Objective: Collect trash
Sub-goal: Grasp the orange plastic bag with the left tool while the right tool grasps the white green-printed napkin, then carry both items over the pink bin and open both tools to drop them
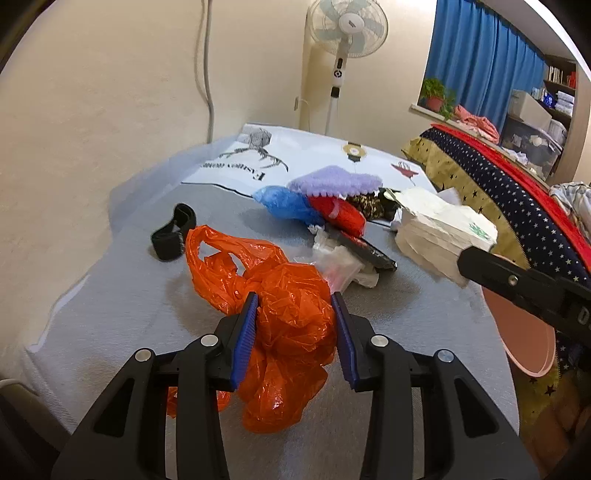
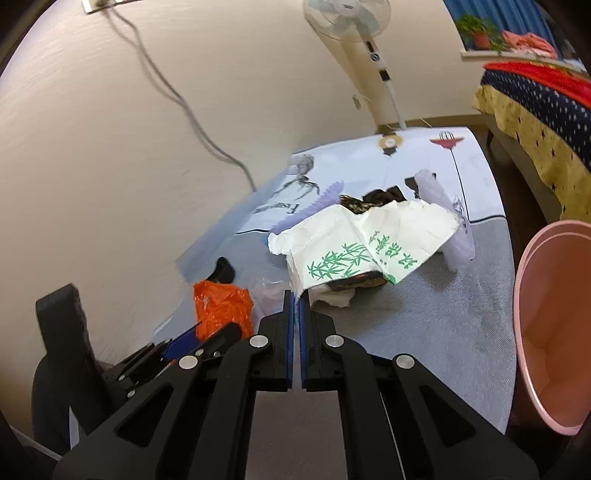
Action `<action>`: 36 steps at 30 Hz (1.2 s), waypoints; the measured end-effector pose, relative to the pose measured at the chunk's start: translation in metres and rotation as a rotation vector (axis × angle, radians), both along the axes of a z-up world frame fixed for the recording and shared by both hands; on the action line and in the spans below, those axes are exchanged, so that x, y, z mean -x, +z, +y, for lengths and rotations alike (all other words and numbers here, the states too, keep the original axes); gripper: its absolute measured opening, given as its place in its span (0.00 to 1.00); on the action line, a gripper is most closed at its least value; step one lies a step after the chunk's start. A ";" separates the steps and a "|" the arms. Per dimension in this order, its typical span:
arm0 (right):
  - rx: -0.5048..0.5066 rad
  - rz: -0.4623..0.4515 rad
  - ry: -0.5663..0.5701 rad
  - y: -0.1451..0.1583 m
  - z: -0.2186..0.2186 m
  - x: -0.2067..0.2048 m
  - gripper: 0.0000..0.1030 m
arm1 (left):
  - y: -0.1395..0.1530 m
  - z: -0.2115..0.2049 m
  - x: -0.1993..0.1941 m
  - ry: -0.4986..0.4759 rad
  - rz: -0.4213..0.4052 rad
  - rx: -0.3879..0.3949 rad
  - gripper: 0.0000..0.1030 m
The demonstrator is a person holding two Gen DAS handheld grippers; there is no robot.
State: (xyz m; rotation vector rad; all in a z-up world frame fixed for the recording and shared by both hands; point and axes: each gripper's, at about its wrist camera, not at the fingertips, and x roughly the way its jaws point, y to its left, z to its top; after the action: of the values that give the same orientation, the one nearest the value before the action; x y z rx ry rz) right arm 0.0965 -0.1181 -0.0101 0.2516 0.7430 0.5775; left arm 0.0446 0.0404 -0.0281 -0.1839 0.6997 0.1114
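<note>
Nearest in the left wrist view: left gripper (image 1: 295, 328), jaws part-closed with both blue pads pressed into the sides of a crumpled orange plastic bag (image 1: 280, 317), bulk of the bag bunched between them, the rest trailing on the grey tabletop (image 1: 110, 314). Same bag in the right wrist view at lower left (image 2: 221, 306), beside the left tool's blue pad.

Right gripper (image 2: 296, 295), jaws drawn nearly together, pinching the lower corner of a crumpled white paper wrapper (image 2: 365, 243) printed with green bamboo leaves; wrapper raised clear of the tabletop, hanging over the pile. Seen from the left wrist view as a pale wad (image 1: 443, 236) at the tip of the black finger reaching in from the right.

Just beyond the orange bag: scrunched clear and white plastic (image 1: 343, 262), a dark flat packet (image 1: 369, 251) leaning on it, a black strap (image 1: 173, 232) lying apart to the left. Further back: blue bag (image 1: 284, 203), red wrapper (image 1: 340, 214), lilac fuzzy cloth (image 1: 332, 181) heaped together at the edge of a printed white sheet (image 1: 314, 147).

At the right edge of the tabletop: pink bin (image 2: 554, 332), open mouth towards the camera.

Far behind: standing fan (image 1: 347, 26) against the cream wall, blue curtain (image 1: 480, 59), bed with starred bedding (image 1: 517, 192).
</note>
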 end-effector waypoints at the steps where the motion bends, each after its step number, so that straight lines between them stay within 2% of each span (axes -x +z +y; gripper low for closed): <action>1: 0.004 -0.008 0.003 0.003 0.000 0.005 0.03 | 0.003 0.000 0.002 0.000 -0.006 0.000 0.38; 12: 0.081 -0.070 -0.029 0.029 -0.017 0.050 0.02 | 0.030 -0.013 0.029 -0.054 -0.086 -0.017 0.37; 21: 0.109 -0.110 -0.090 0.060 -0.046 0.078 0.02 | 0.055 -0.039 0.041 -0.138 -0.165 -0.016 0.37; 36: 0.180 -0.117 -0.234 0.107 -0.127 0.083 0.03 | 0.087 -0.110 0.038 -0.321 -0.232 0.004 0.36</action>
State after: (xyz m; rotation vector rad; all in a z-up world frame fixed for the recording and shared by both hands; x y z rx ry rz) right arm 0.0135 -0.2453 0.0969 0.1344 0.6369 0.2987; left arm 0.0069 -0.0697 0.0588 -0.0848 0.4908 -0.2163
